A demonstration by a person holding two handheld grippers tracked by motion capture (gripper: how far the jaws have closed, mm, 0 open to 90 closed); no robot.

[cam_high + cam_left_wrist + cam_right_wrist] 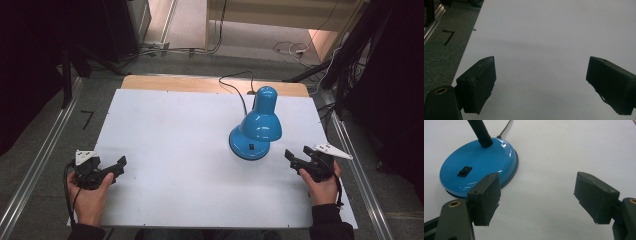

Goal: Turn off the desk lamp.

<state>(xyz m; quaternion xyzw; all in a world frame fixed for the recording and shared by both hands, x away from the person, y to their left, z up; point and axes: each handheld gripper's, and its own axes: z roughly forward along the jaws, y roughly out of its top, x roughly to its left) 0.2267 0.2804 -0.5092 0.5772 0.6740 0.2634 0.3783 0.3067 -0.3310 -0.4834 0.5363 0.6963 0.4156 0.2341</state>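
A blue desk lamp (256, 131) is being shown standing upright on the white table (175, 170), right of centre and toward the far half of the sheet. Its round base (477, 166) is sitting flat on the surface, with a small black switch (465, 171) set into the top of it. The black ribbed neck (480, 132) is rising from the base, and the shade (261, 117) is being carried over the base, hiding part of it from above. A dark cord (235, 85) is trailing from the lamp toward the far edge of the table.

The right gripper (296, 162) is being held low over the table just beside the lamp base, on its near right side, not touching it. Its jaws are being kept wide apart, with nothing between them; in the right gripper view the left jaw is overlapping the rim of the base while bare table is lying between the pads.

The left gripper (116, 169) is being held near the left edge of the table, well apart from the lamp. Its jaws are likewise spread wide and empty, and plain white surface is being seen between them in the left gripper view. Each gripper is being grasped by one hand (90, 197), the forearms coming in from the near edge.
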